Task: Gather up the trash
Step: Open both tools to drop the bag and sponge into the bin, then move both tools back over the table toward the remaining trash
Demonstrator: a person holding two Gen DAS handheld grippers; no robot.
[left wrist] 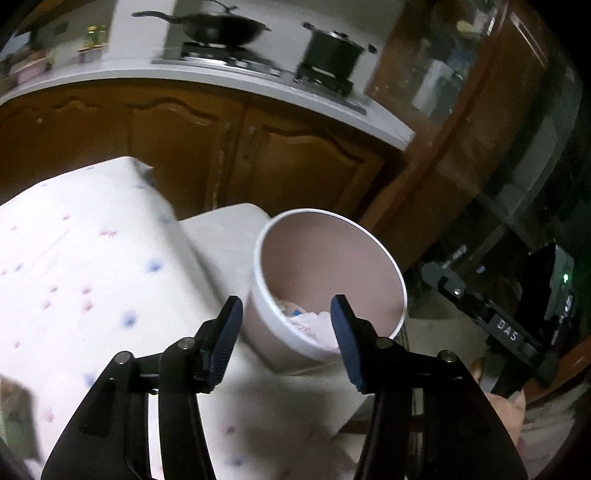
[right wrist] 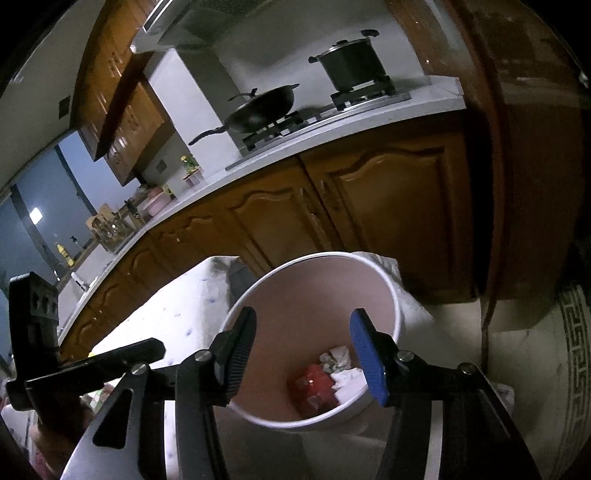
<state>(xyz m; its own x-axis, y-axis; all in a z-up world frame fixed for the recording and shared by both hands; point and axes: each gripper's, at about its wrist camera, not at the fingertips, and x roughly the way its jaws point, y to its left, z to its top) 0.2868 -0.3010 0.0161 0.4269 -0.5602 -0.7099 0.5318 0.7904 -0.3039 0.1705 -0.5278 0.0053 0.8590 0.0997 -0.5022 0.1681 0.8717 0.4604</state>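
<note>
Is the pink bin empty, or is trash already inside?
Not empty: the pink bin holds a red wrapper and crumpled white tissues at its bottom.

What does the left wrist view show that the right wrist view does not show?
Only the left wrist view shows the patterned tablecloth broadly and a black device marked DAS.

Only the right wrist view shows red trash in the bin, the range hood and a window.

Both show the open pink bin with white paper, the wok and the pot.
</note>
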